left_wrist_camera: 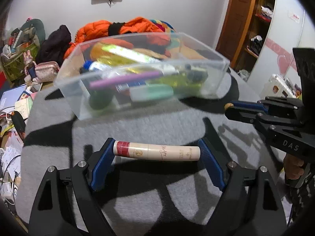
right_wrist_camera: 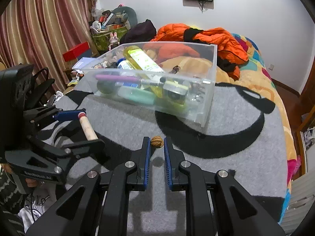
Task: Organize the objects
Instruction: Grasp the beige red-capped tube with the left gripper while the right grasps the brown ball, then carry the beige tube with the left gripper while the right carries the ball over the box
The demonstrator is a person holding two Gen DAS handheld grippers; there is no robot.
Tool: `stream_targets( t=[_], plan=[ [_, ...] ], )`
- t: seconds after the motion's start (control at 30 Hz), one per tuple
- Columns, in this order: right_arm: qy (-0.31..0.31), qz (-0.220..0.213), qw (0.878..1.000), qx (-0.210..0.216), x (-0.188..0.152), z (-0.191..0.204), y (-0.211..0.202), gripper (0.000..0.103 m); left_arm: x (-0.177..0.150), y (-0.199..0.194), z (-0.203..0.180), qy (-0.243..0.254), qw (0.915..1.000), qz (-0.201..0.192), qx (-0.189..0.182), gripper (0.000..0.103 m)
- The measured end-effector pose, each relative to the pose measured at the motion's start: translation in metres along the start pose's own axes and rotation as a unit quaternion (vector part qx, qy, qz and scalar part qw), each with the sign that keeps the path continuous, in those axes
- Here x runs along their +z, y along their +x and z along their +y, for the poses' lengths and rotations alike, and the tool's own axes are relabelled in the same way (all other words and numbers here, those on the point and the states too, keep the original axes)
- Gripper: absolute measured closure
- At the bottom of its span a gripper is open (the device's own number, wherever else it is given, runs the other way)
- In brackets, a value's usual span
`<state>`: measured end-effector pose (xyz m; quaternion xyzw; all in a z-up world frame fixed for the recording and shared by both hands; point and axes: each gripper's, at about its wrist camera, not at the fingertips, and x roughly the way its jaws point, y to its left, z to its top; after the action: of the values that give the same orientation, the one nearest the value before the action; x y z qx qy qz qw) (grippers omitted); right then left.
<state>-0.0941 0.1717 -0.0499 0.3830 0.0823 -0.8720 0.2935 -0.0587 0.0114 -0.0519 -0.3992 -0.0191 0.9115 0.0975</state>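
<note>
Because both things look bound for the clear box [left_wrist_camera: 141, 72], the left fingers [left_wrist_camera: 110, 155] stand wide, squeezing a cream tube [left_wrist_camera: 157, 150] end to end, while the right fingers [right_wrist_camera: 146, 147] pinch a small walnut [right_wrist_camera: 157, 141].

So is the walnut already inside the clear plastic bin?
No, the walnut is pinched between the right gripper fingertips above the grey mat, short of the clear bin.

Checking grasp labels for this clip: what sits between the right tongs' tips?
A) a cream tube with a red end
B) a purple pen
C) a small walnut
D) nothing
C: the right wrist view shows a walnut pinched at the tips of the right tongs; the cream tube is in the left tongs.
</note>
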Motion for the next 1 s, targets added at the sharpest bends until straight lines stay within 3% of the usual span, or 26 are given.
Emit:
stream_targets(
  t=[0.73, 1.0],
  plan=[
    [-0.023, -0.069, 0.997, -0.03, 0.058, 0.0, -0.03, 0.091, 0.069, -0.045, 0.023, -0.015, 0.9922, -0.117, 0.042, 0.019],
    [-0.03, -0.083, 0.995, -0.045, 0.083, 0.0, -0.022, 0.091, 0.093, -0.032, 0.034, -0.028, 0.991, -0.122, 0.048, 0.019]
  ],
)
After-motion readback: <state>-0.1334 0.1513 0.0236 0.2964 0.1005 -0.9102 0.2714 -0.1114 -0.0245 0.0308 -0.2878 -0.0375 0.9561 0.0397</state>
